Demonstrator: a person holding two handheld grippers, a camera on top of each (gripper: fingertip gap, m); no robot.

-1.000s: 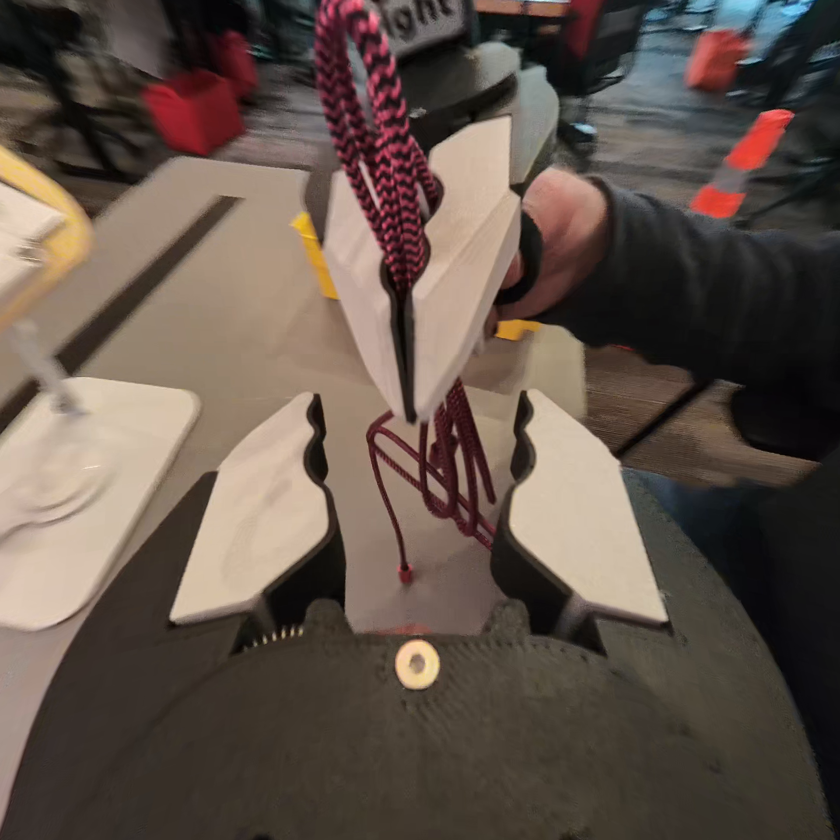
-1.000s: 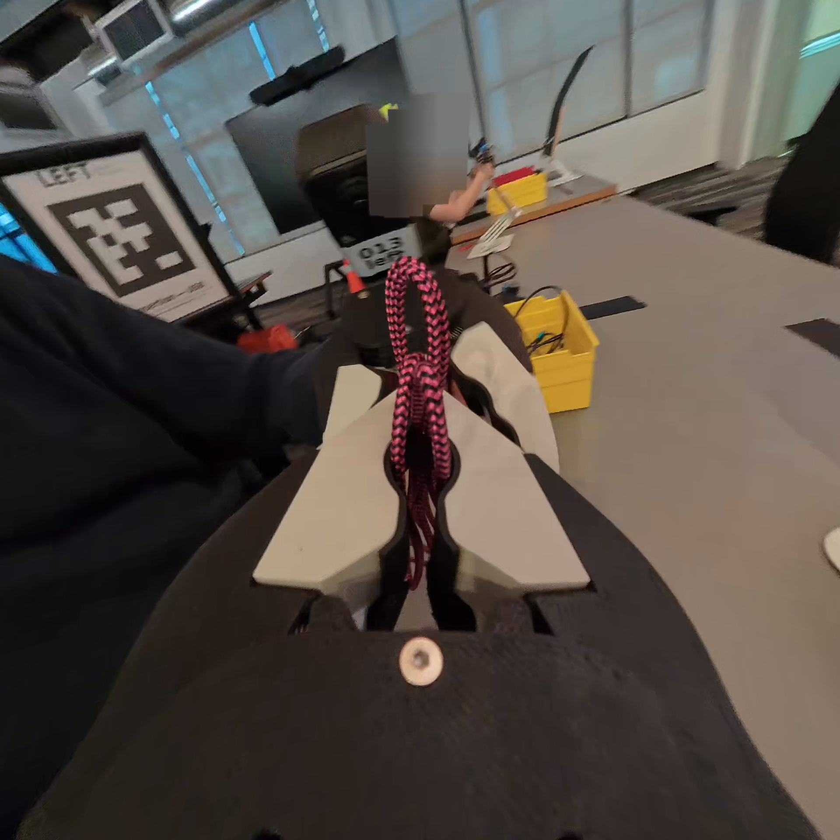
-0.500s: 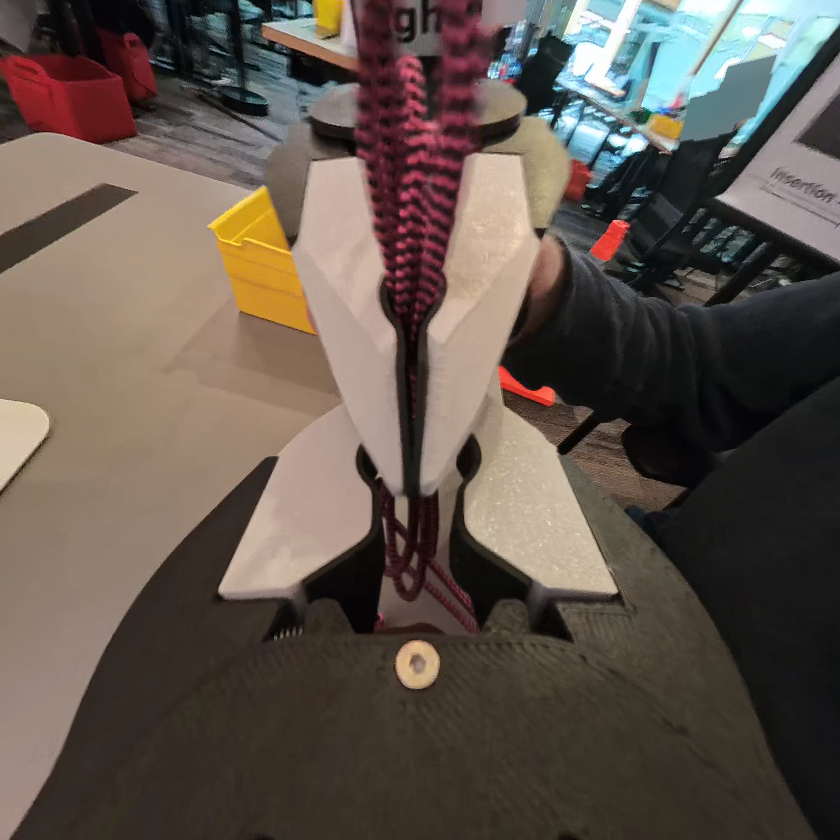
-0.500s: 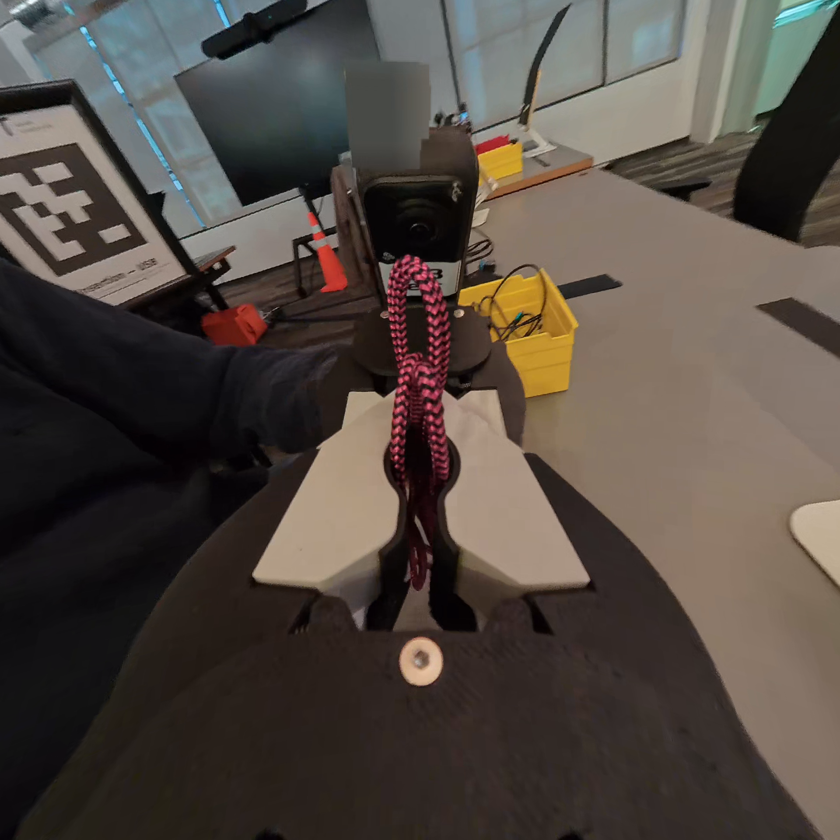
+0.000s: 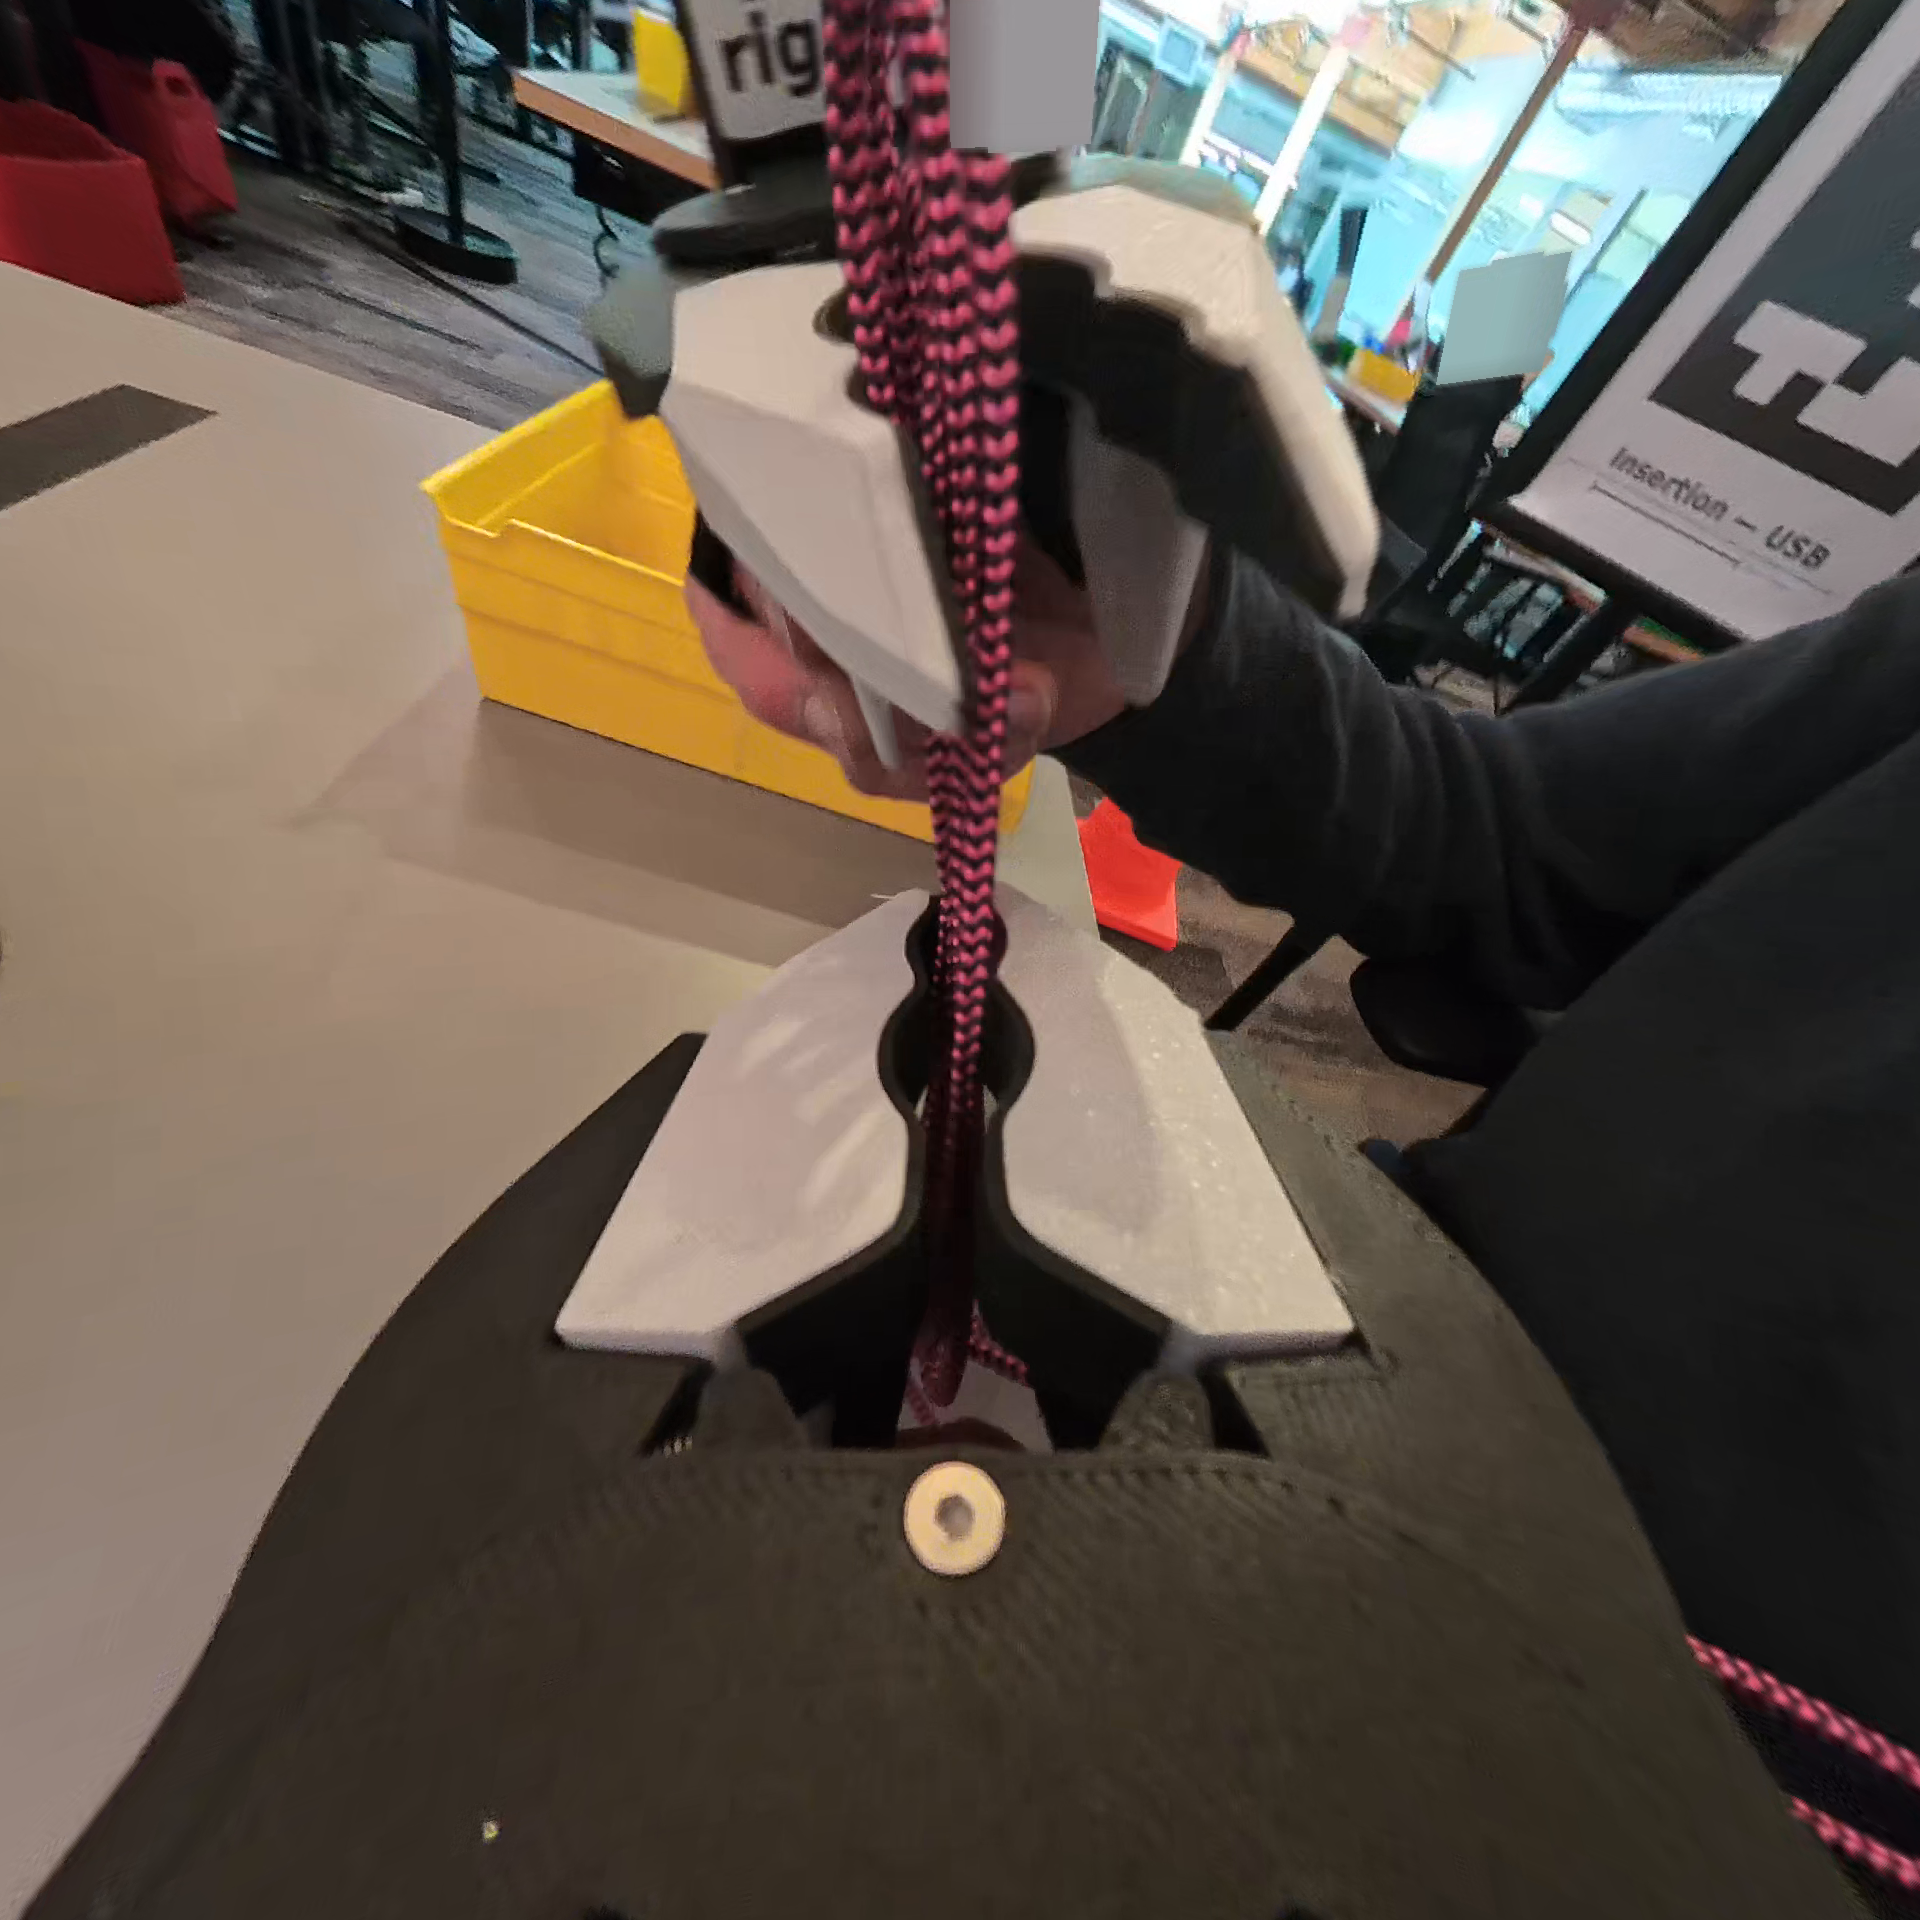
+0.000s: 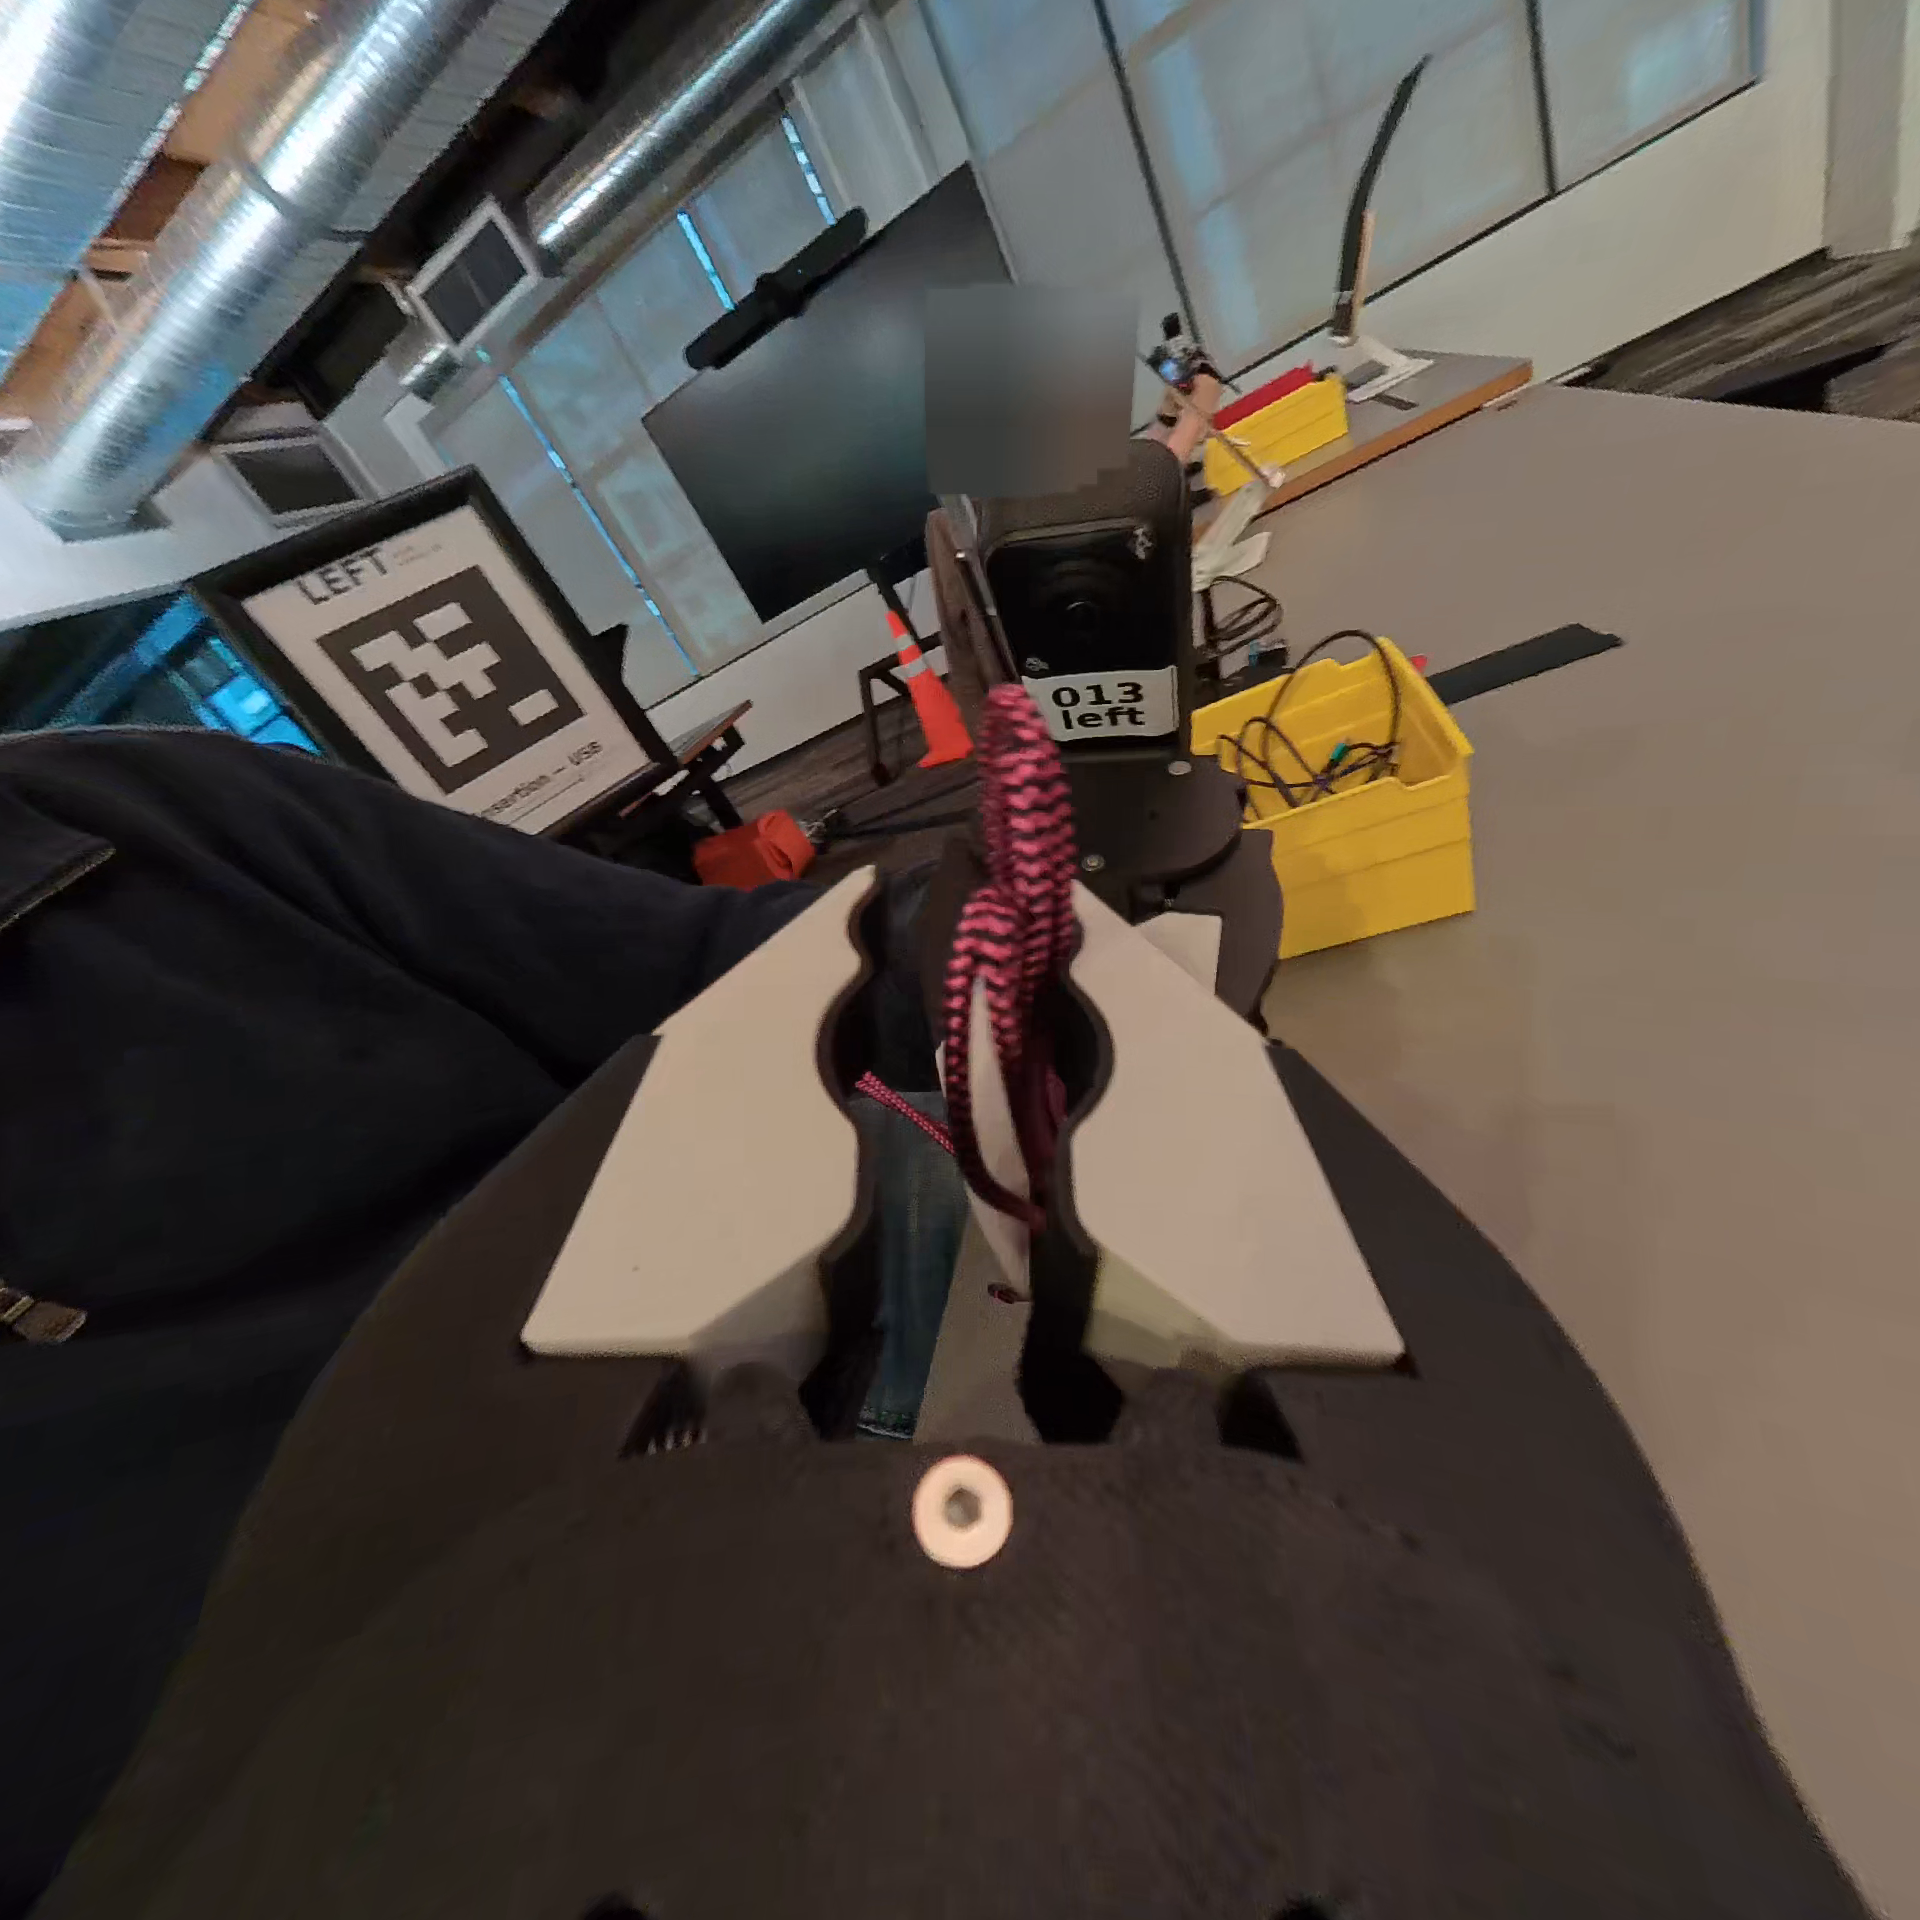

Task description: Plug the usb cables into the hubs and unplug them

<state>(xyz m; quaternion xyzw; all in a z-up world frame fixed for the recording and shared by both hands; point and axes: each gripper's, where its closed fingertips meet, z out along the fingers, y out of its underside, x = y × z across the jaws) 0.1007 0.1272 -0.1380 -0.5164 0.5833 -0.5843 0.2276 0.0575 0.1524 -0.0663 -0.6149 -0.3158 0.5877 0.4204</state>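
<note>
A pink-and-black braided usb cable hangs in a bundle between the two grippers. My left gripper is shut on the cable and holds it above the grey table. My right gripper faces it from above with its jaws apart, and the cable runs loose between them. In the right wrist view the right gripper is open around the cable loop, with the left gripper's camera body just behind. No hub is in view.
A yellow bin stands on the table behind the grippers; it holds dark cables in the right wrist view. A person's dark sleeve reaches in from the right. An orange cone and a marker sign stand on the floor. There is about 8 centimetres between the tips of the two grippers.
My left gripper went from open to shut on the cable. My right gripper, shut on the cable before, has opened and let it go. Both views have tilted upward.
</note>
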